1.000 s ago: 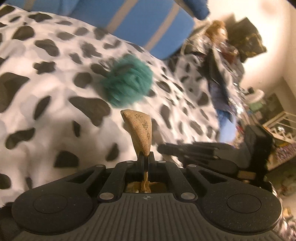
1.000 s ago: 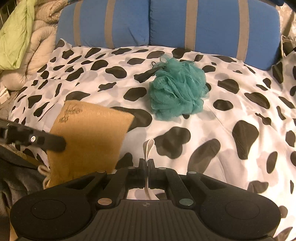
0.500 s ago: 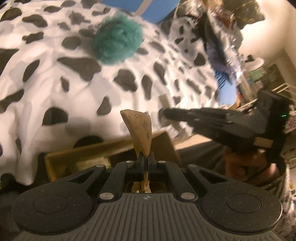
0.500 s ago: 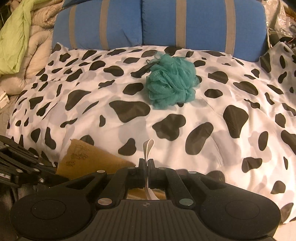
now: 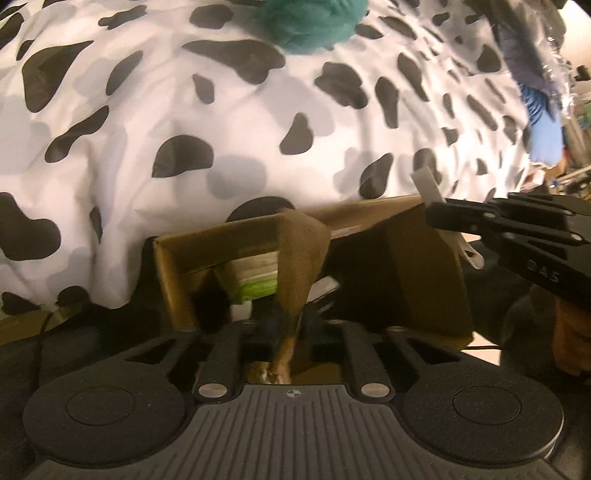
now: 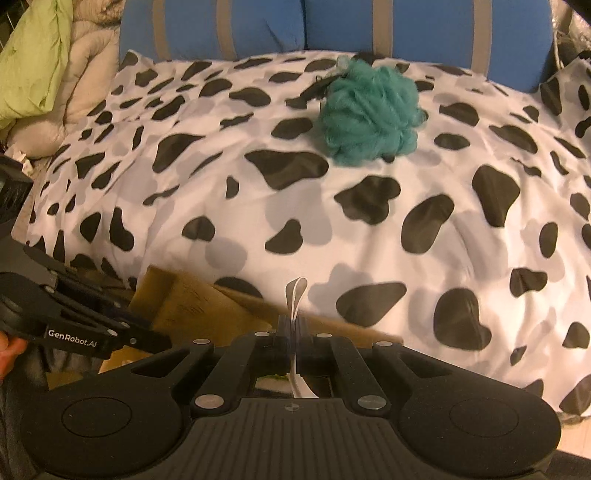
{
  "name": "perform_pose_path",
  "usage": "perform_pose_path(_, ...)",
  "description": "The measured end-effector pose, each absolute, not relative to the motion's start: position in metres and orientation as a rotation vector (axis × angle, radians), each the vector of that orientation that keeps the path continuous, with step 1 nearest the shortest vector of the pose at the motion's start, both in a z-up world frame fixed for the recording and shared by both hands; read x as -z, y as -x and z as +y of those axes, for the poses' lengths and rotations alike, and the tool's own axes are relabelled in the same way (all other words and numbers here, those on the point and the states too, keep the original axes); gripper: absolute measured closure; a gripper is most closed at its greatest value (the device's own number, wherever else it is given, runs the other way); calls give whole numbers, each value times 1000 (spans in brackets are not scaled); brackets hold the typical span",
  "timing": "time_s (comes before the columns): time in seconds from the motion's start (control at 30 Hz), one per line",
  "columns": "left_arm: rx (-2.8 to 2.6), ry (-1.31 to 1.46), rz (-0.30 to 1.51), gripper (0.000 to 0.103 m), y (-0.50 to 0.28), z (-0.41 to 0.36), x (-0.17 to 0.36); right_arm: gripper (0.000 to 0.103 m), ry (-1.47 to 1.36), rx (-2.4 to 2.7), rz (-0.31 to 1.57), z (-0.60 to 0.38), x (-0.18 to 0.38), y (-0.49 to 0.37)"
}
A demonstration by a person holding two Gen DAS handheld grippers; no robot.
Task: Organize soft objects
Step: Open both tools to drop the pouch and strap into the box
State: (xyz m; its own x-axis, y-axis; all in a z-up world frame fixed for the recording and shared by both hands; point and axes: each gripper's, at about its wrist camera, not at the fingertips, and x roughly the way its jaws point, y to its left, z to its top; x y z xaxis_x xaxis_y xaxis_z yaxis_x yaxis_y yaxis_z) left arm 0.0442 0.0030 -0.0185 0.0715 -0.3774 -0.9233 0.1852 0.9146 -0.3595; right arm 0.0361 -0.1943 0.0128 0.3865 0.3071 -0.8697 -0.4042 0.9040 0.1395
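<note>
Pouch (image 5: 301, 258), tan burlap, hangs between the left gripper's (image 5: 291, 325) opening jaws, above the box (image 5: 410, 266). Right gripper (image 6: 291, 325) is clamped on a white strap (image 6: 295, 291). Loofah (image 6: 369, 114) lies far ahead.

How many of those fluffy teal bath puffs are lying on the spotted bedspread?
1. The fluffy teal mesh bath puff lies on the black-and-white cow-print bedspread, near the blue striped cushions. Others may be hidden.

left wrist: steep, close | right wrist: downward | shared: spotted blanket (image 5: 155, 122)
</note>
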Motion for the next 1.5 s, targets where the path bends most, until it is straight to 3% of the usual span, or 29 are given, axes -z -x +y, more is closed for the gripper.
perform_pose_path(0.03, 416, 152, 1437, 60, -44, 3, 19, 98, 106, -452, 1096, -194, -11, -36)
perform_pose_path(0.2, 379, 133, 1421, 40, -45, 4, 16, 98, 115, -462, 1142, -191, -4, -36)
perform_pose_path(0.9, 278, 83, 1211, 40, -53, 4, -9, 97, 134, -517, 1294, -179, 17, -34)
perform_pose_path(0.97, 268, 98, 1193, 40, -53, 6, -11, 84, 152, -518, 1307, -177, 19, -34)
perform_pose_path(1.03, 249, 117, 1175, 40, -54, 10, -13, 49, 173, -516, 1303, -175, 20, -33)
perform_pose_path(1.13, 222, 137, 1144, 40, -54, 15, -17, 13, 198, -509, 1265, -173, 16, -31)
perform_pose_path(1.23, 203, 148, 1126, 40, -55, 17, -19, 6, 197, -514, 1240, -173, 12, -31)
perform_pose_path(1.5, 175, 156, 1106, 40, -55, 21, -20, 3, 194, -479, 1205, -176, 8, -35)
